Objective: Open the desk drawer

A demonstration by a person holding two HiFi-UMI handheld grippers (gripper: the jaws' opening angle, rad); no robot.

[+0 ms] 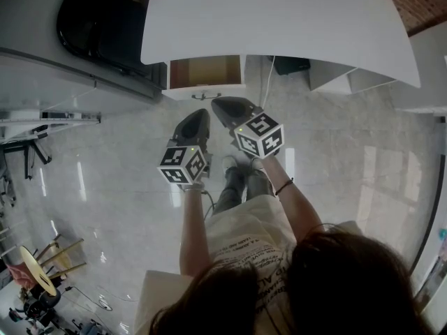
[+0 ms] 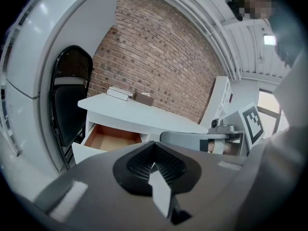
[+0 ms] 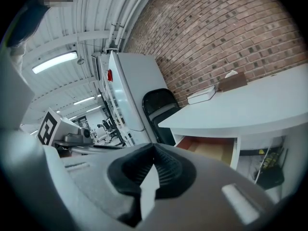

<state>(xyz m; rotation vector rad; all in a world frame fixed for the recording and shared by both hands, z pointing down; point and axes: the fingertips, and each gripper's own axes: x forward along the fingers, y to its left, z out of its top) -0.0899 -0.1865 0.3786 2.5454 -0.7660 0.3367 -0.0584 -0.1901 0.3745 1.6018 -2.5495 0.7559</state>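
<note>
The white desk [image 1: 279,19] stands by a brick wall [image 2: 159,52]. Its drawer [image 1: 206,74] is pulled out under the left end of the desk top, and you can see the brown inside of it. The drawer's little handle [image 1: 206,96] points at the person.

The left gripper [image 1: 198,117] is in front of the drawer, close to it but not touching. Its jaws are pressed together with nothing between them.

The right gripper [image 1: 223,105] is just beside the left one, near the handle, and not touching it. Its jaws are closed tight too and hold nothing.

A book [image 3: 202,95] and a brown box [image 3: 232,82] lie on the desk. A black chair [image 2: 67,105] stands next to the desk.
</note>
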